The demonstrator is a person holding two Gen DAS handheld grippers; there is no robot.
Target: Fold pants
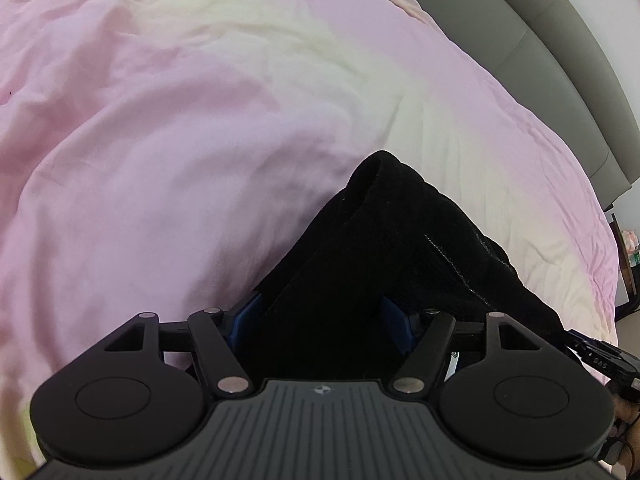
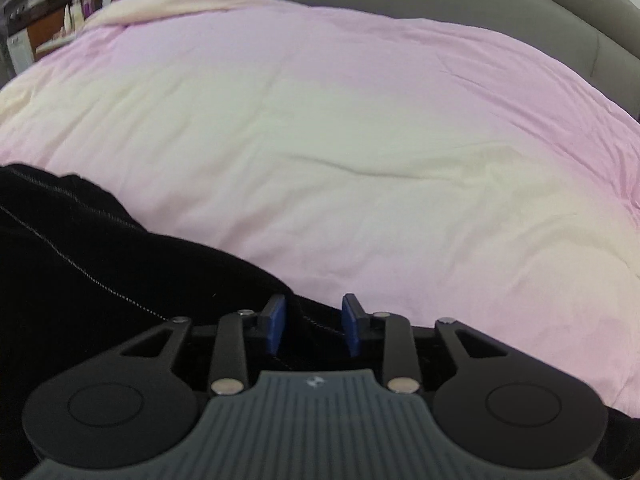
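The black pants (image 1: 400, 248) lie bunched on a pink and cream duvet (image 1: 200, 120). In the left wrist view the cloth fills the gap between the blue pads (image 1: 394, 322) of my left gripper (image 1: 320, 320), which stand wide apart. In the right wrist view the pants (image 2: 80, 260) spread to the left, and an edge with white stitching runs between the blue pads (image 2: 276, 324) of my right gripper (image 2: 314, 324). Those pads stand apart around the cloth, not pressed on it.
The duvet (image 2: 360, 140) covers the whole bed. A grey padded headboard (image 1: 560, 60) runs along the far right, and it also shows in the right wrist view (image 2: 520, 0). Shelves with small items (image 2: 52, 28) stand at the far left. The other gripper's tip (image 1: 600, 360) shows at the right edge.
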